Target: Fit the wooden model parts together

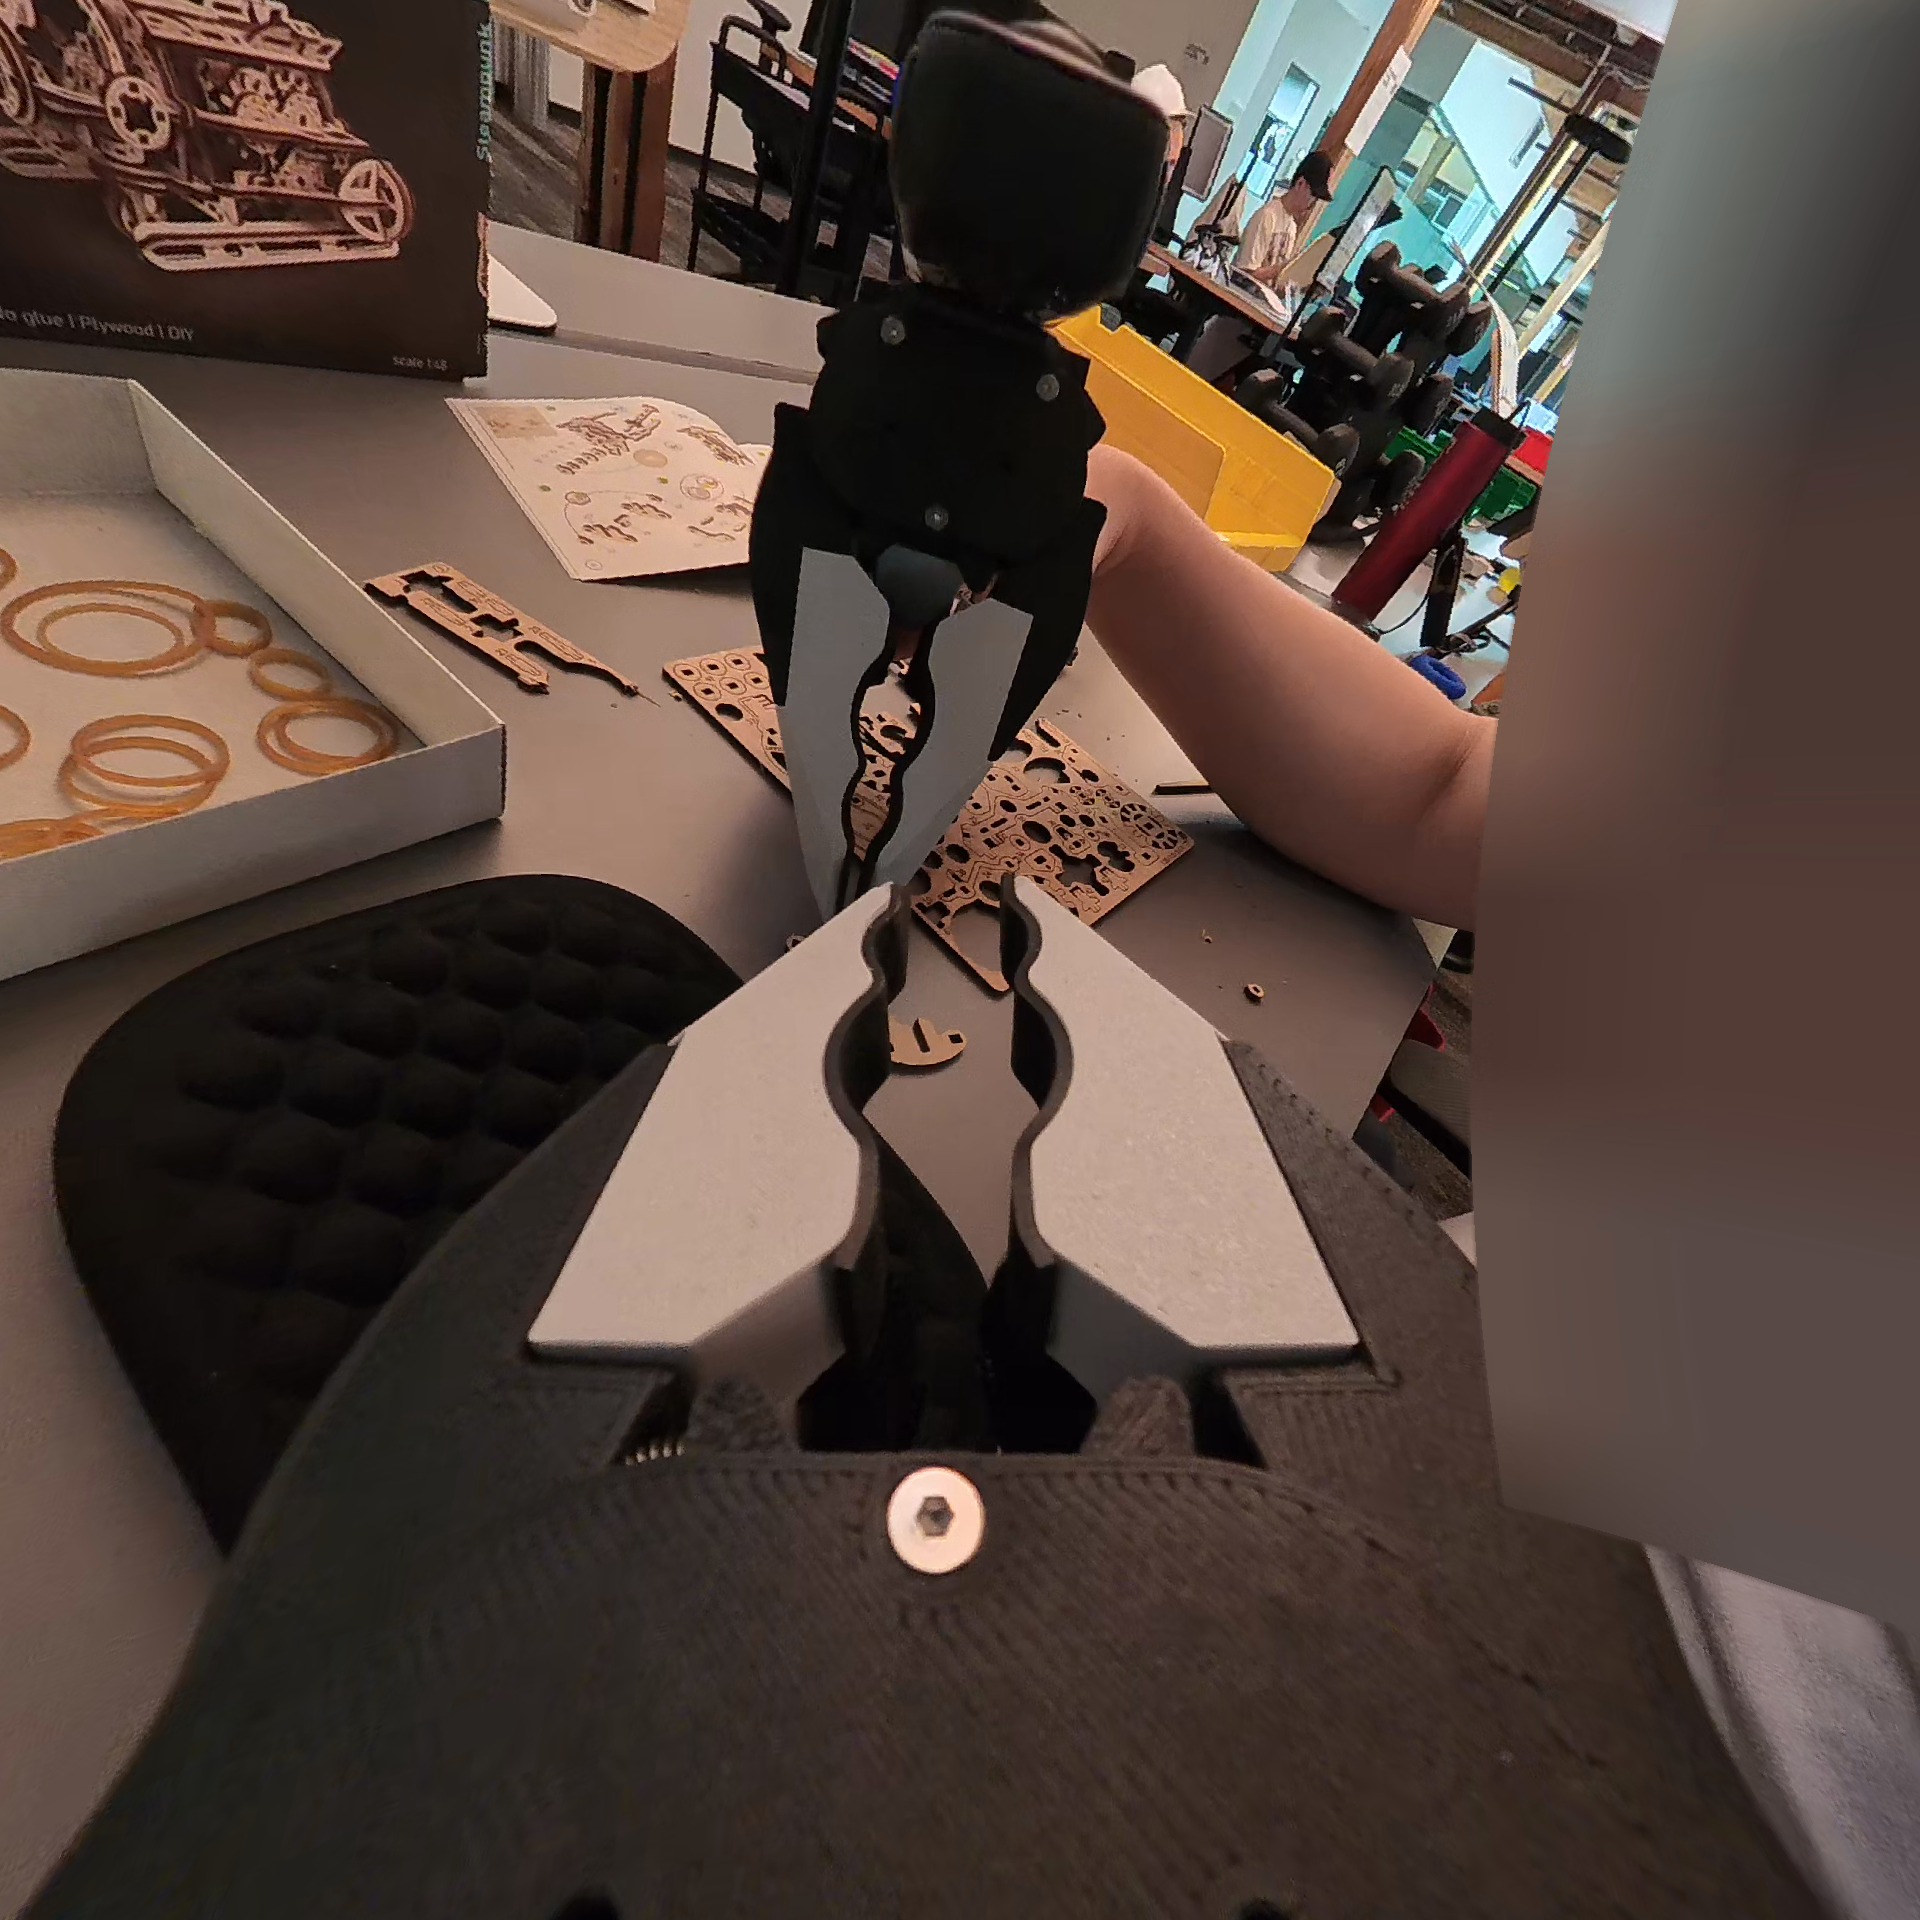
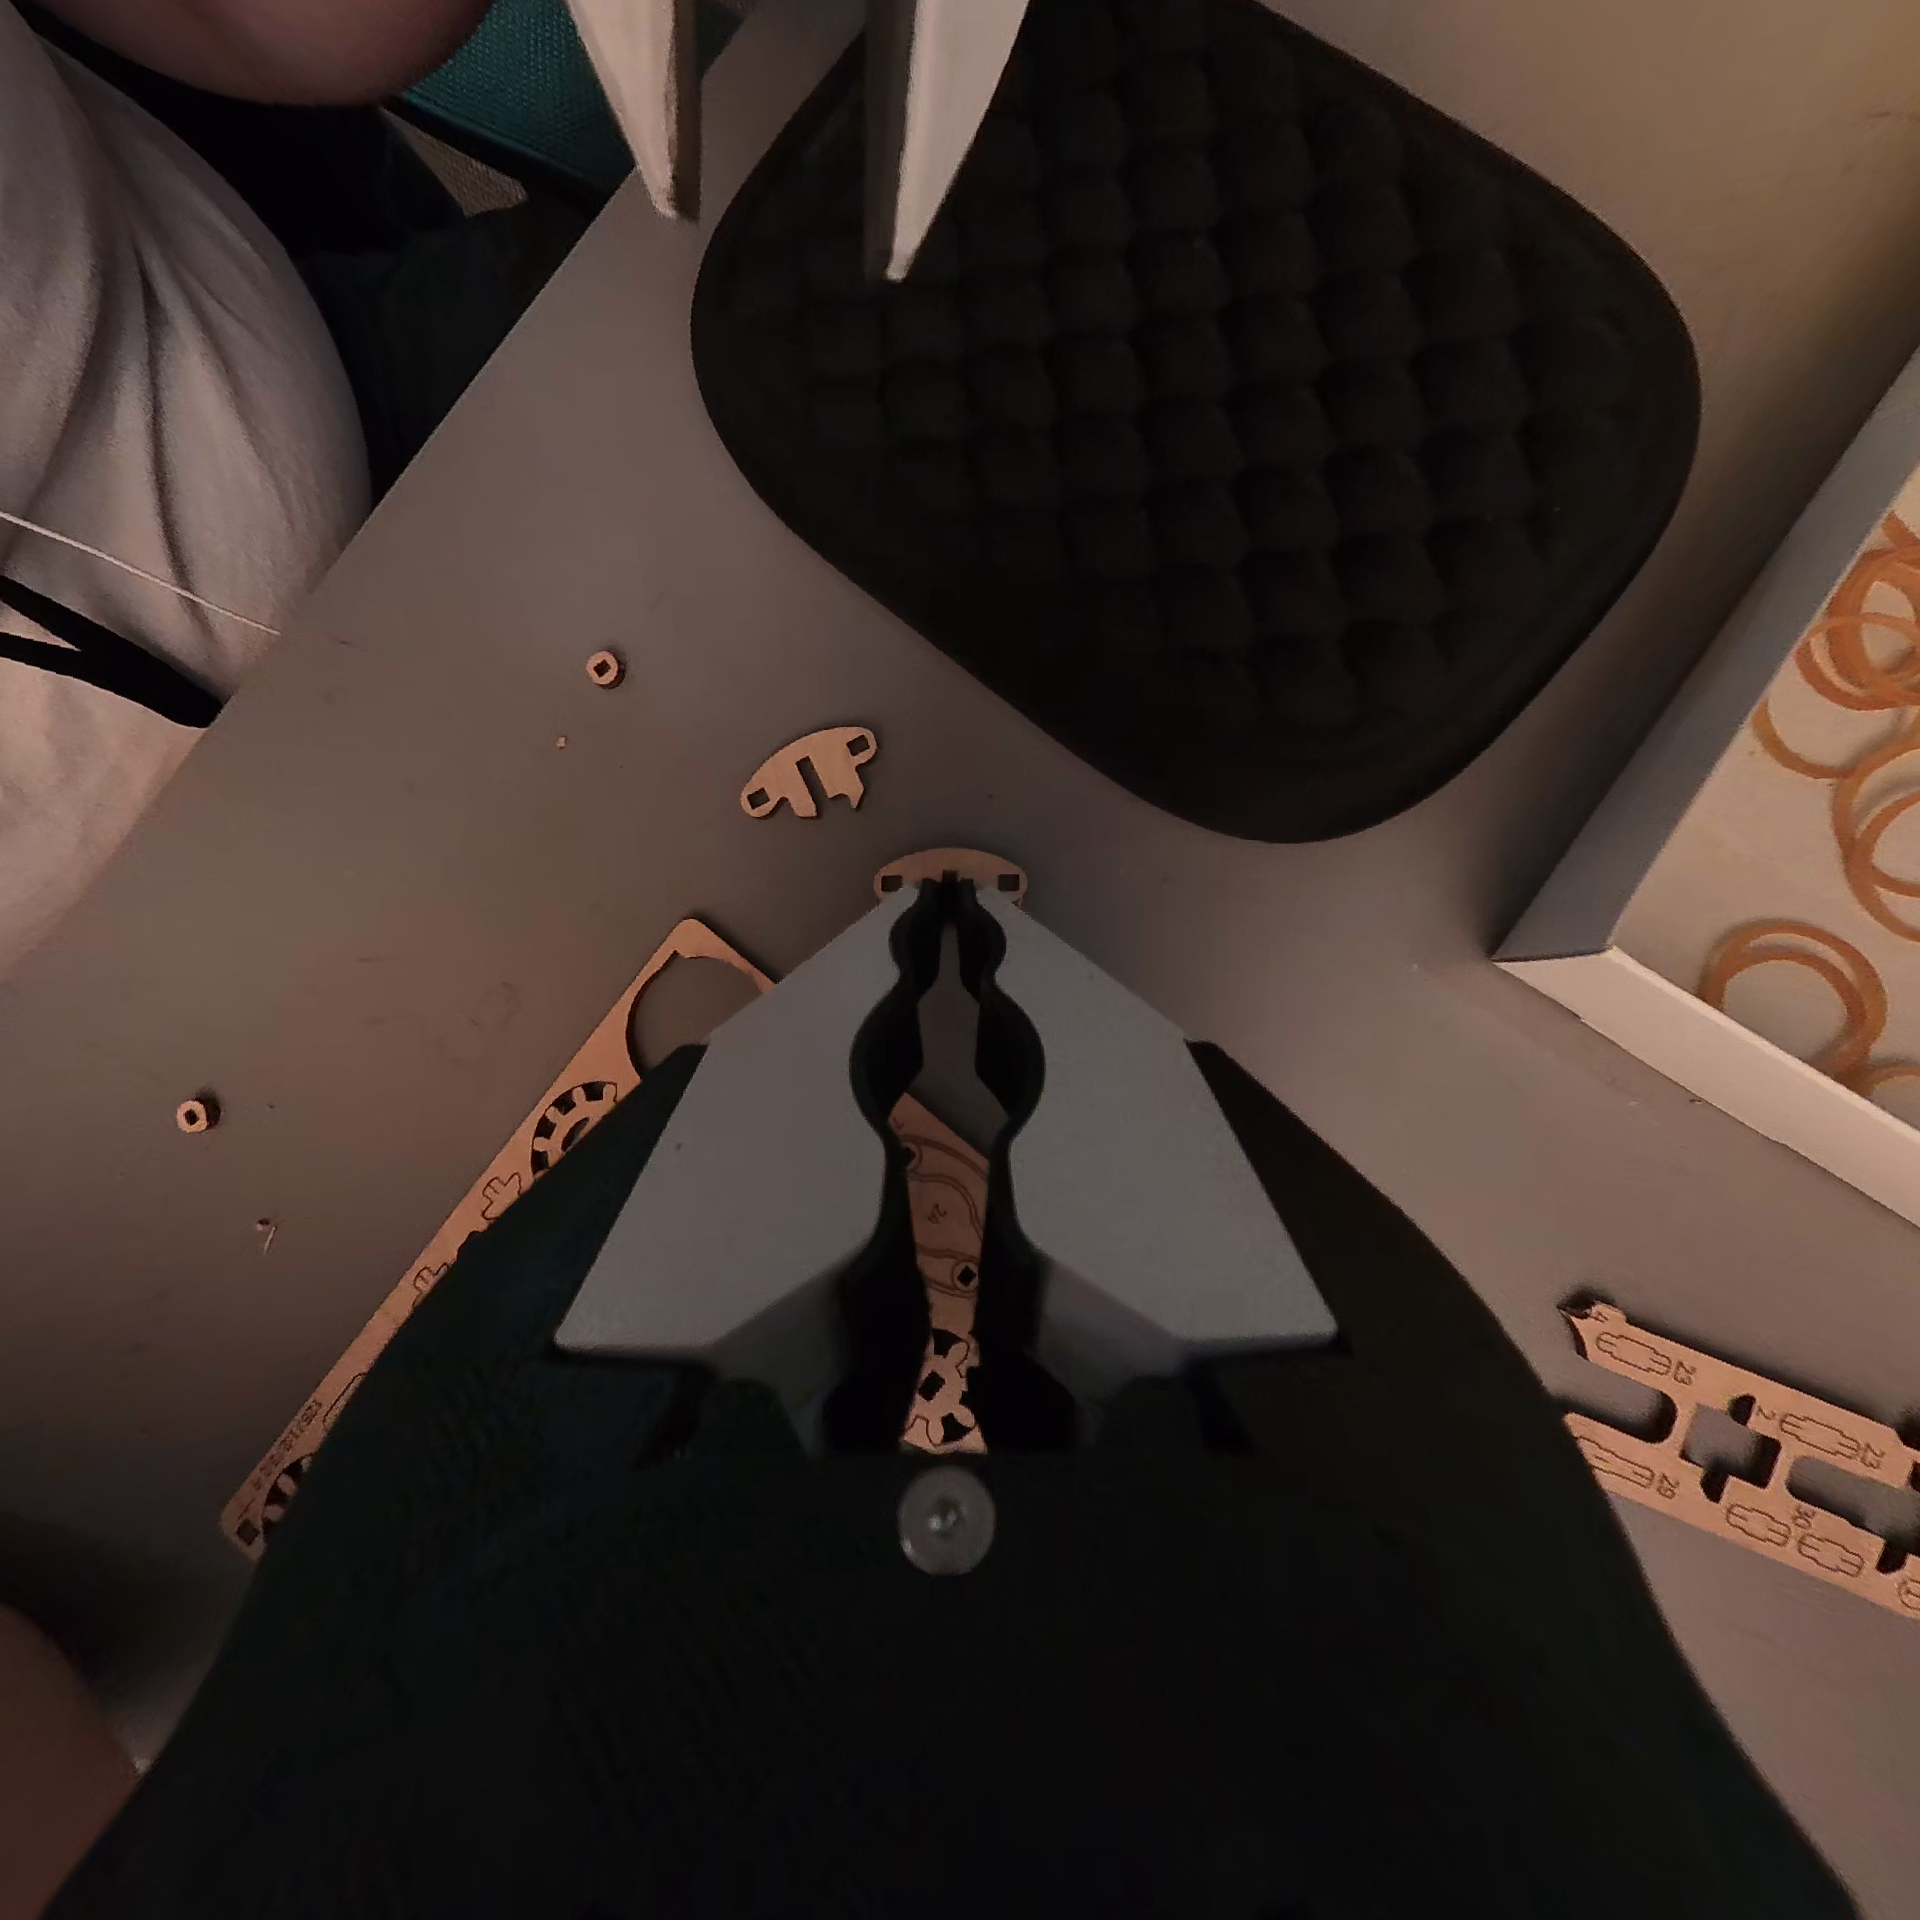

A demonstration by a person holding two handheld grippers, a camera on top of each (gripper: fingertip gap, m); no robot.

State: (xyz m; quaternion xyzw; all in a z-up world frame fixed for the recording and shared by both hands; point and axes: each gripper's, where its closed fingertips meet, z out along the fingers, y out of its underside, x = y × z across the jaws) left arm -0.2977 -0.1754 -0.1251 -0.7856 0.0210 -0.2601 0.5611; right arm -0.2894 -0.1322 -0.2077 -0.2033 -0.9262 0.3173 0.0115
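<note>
Two handheld grippers work over a grey table (image 2: 416, 987) strewn with thin laser-cut wooden model parts.

From the left of the right wrist view: a loose wooden part (image 2: 810, 771) lies flat on the table with slots cut through it; just to its right the right gripper (image 2: 951, 883) is pinched on a second wooden part (image 2: 951, 871), holding it at its middle; a black bumpy mat (image 2: 1247, 468) sits beyond. The left gripper (image 1: 951, 904) has its jaws spread apart with nothing between them, hovering above the loose part. Both parts look light, stiff and brittle, likely to snap at their narrow necks, so a grip across the broad flat faces seems safest. Most of the held part is covered by the fingertips, and the punched sheet (image 2: 665, 987) is largely hidden beneath the gripper body.
</note>
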